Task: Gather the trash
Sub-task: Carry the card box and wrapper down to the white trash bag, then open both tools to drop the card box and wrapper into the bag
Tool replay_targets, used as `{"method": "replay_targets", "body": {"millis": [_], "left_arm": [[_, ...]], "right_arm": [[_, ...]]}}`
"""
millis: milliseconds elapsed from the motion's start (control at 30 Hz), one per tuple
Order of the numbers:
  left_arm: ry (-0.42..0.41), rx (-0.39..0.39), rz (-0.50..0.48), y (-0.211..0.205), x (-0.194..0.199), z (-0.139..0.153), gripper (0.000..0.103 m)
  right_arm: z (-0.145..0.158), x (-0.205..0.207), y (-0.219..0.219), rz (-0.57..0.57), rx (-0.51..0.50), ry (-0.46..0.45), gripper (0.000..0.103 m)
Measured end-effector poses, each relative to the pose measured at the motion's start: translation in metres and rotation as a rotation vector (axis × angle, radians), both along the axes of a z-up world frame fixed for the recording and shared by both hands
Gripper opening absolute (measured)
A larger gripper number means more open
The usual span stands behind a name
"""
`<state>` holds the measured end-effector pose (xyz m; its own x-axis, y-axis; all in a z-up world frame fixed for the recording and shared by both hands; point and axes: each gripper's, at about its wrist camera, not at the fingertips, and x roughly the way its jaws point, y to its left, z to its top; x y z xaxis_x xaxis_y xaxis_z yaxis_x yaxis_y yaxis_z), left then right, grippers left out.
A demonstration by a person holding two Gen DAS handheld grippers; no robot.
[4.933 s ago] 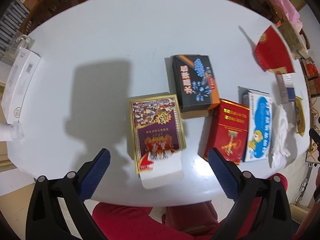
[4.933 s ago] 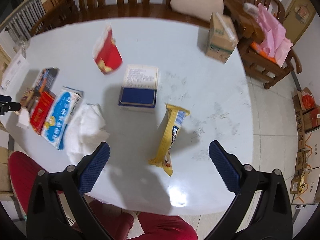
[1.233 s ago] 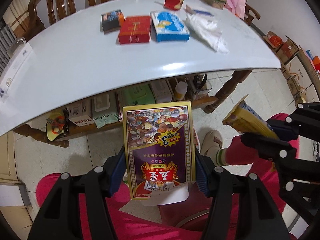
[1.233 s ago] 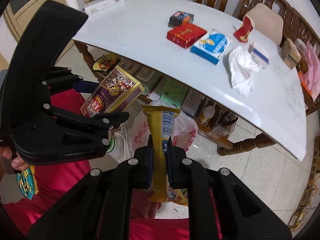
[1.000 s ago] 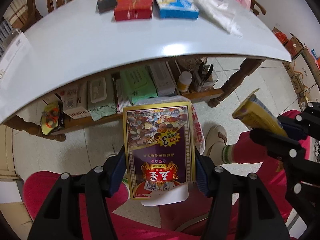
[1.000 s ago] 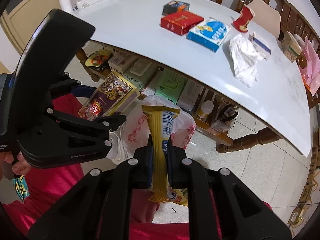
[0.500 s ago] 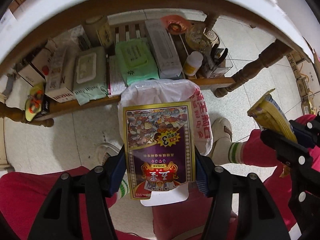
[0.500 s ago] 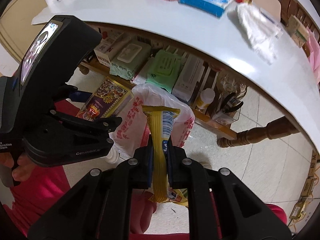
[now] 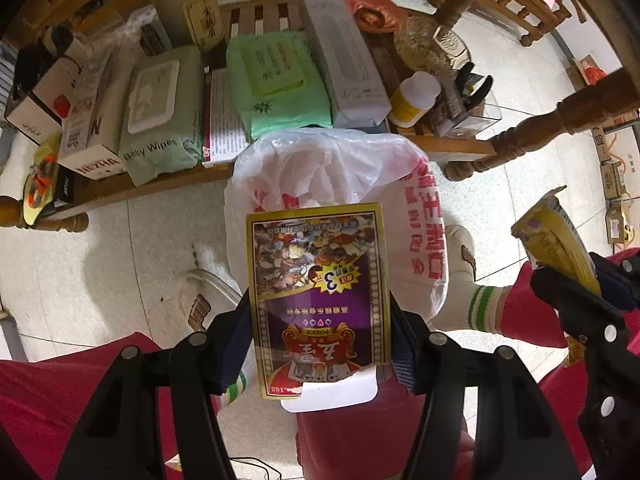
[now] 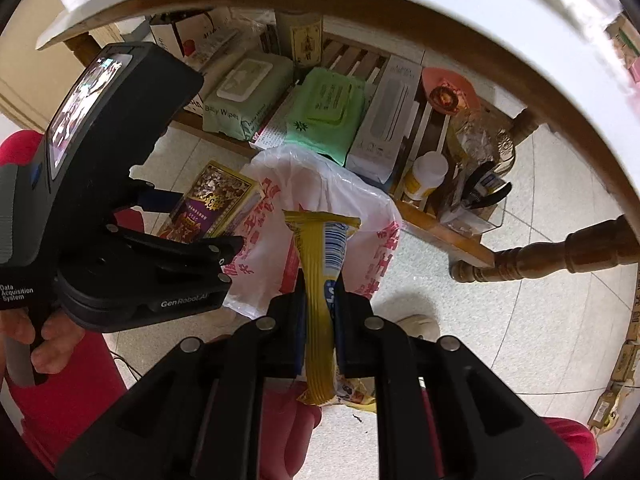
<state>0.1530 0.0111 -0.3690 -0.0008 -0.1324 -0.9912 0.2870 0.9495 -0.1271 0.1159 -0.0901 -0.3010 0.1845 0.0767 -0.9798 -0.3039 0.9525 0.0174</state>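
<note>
My left gripper (image 9: 320, 320) is shut on a purple and gold card box (image 9: 318, 292), held flat and pointing down over a white plastic bag with red print (image 9: 344, 168) that stands open on the floor. The box also shows in the right wrist view (image 10: 208, 204), beside the bag (image 10: 320, 200). My right gripper (image 10: 318, 312) is shut on a yellow snack wrapper (image 10: 320, 264), which hangs above the bag's mouth. In the left wrist view the wrapper (image 9: 556, 236) and the right gripper sit at the right edge.
Behind the bag a low wooden shelf (image 9: 160, 184) under the table carries wipes packs (image 9: 280, 84), boxes and a yellow bottle (image 9: 412, 98). A turned table leg (image 9: 540, 132) stands to the right. The person's red trousers, white socks and a slipper (image 9: 204, 296) flank the bag.
Both grippers have sunk from table height to below the tabletop. The bag and the shelf have grown much larger in view. Both grips are unchanged.
</note>
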Motion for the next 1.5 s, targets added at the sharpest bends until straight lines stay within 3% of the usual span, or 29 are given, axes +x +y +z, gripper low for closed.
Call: {"method": "replay_targets", "body": {"millis": [967,1367,1433,1500], "left_arm": [[0.128,-0.003,0.057,0.005,0.029,-0.069,0.058],[0.177,-0.002,0.068,0.002,0.035,-0.087,0.06],[0.187,0.005,0.07,0.002,0.035,-0.09,0.068],[0.184,0.005,0.069,0.002,0.035,-0.09,0.073]], "right_arm": [[-0.121,0.037,-0.004,-0.074,0.025,0.201,0.012],[-0.143,0.039,-0.001,-0.068,0.064,0.254,0.012],[-0.144,0.038,0.001,-0.057,0.061,0.259,0.02],[-0.144,0.038,0.001,-0.055,0.062,0.255,0.051]]}}
